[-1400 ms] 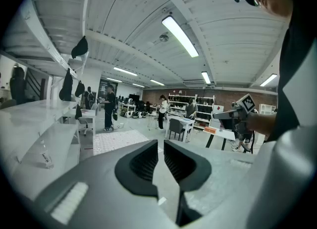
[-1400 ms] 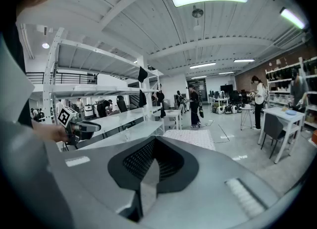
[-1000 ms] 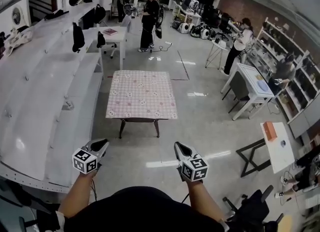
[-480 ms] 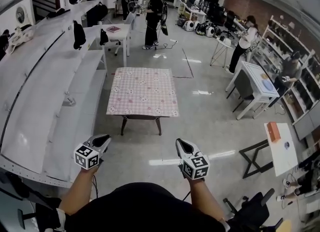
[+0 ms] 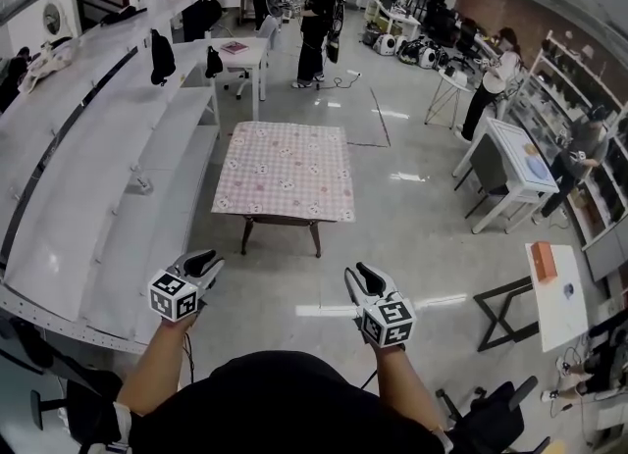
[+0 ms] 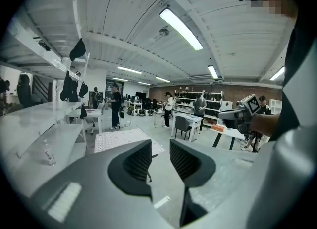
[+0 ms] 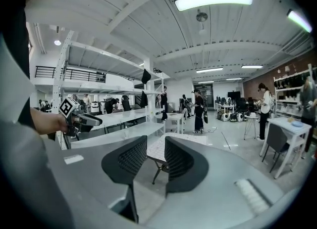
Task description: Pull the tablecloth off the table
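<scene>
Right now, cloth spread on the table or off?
Spread. The cloth lies flat over the whole table top, its near edge hanging over.

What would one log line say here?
tablecloth: on table, untouched | left hand-held gripper: open, empty | right hand-held gripper: jaws just opening, empty | both: short of table

Person, black top (image 5: 285, 408), forearms bare; left gripper (image 5: 201, 264), right gripper (image 5: 361, 274): grey shells, black ribbed pads (image 6: 137, 161), white marker cubes (image 5: 175, 296); right jaws just opening, nothing between.
</scene>
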A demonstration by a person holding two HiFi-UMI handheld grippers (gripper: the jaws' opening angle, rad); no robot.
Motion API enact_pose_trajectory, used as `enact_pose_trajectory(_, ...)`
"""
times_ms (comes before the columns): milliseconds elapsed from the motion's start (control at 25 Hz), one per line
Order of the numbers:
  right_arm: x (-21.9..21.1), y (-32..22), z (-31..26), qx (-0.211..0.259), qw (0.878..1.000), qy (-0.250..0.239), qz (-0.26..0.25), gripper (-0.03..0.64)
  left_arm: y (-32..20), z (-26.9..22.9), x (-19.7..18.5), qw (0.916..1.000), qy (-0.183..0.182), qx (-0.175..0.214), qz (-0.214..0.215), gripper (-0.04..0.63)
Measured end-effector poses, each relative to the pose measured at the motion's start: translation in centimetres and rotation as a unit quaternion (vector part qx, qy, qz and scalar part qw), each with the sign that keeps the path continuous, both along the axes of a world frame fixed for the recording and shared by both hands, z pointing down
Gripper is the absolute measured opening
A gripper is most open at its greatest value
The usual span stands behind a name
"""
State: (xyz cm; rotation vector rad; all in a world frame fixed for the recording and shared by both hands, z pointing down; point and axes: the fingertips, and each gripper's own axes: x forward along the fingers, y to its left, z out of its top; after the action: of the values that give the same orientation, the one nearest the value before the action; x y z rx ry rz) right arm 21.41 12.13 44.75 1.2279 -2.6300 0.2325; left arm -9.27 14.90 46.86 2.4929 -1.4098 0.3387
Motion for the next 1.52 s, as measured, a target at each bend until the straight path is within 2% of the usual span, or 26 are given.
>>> enact_pose_trajectory(160,0.3,0.3,0.1,0.012,1.000,0.023,-0.015,0.165,0.3,0.1,0.3,0.9999,-0.001,0.000,-0.012,0.133)
enact_pose_trajectory(760,-0.8,-1.9,1.2,0.011,0.999,0.032,-0.012,0.192,-0.7,0.7,-1.4,0.9997,0.011,-0.001,-0.021,0.176)
enact_pose_trajectory(1080,-1.2,-5.1,1.7,-0.002,0.999,0.034,0.019,0.193,-5.0,1.8,-2.7,0.9996,0.025,-0.010,-0.004,0.179)
enact_pose_trajectory(1520,-5.1,-10.8,2.2,-0.011,0.999,0.036,0.033,0.195,-12.3,3.0,-5.3,0.9989,0.026,-0.030,0.026,0.182)
